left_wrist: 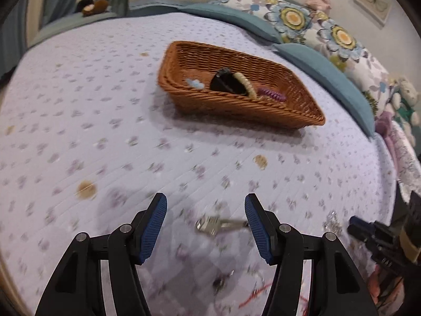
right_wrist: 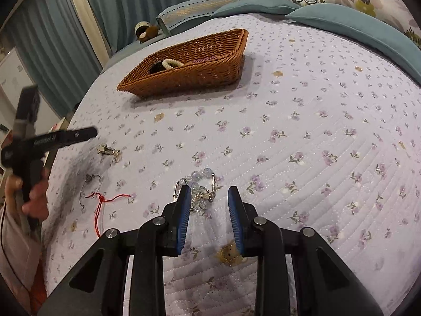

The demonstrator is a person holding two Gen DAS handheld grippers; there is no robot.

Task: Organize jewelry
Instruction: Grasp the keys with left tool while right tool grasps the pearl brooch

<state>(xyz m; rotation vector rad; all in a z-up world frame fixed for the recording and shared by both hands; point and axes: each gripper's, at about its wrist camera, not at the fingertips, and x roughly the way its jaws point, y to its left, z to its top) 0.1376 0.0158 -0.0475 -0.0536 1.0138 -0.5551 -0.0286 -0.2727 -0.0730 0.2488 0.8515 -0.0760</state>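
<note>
A brown wicker basket (left_wrist: 263, 113) (right_wrist: 210, 76) sits on the bed, holding a cream bead bracelet (left_wrist: 246, 83), a black item, a purple coil and a pale blue piece. My left gripper (left_wrist: 205, 206) is open just above the quilt, with a silver metal clasp (left_wrist: 214, 223) lying between its fingers, untouched. My right gripper (right_wrist: 209, 192) is open over a clear crystal bead bracelet (right_wrist: 201, 184), partly hidden by its left finger. A red cord (right_wrist: 105, 200) and a thin wire piece (right_wrist: 90, 181) lie between the two grippers.
The lilac flowered quilt (right_wrist: 315, 131) covers the bed. Teal and flowered pillows (left_wrist: 329, 34) line its far side, with plush toys behind. A hand (right_wrist: 34, 197) holds the left gripper (right_wrist: 89, 133) at the bed's left edge. Curtains hang beyond.
</note>
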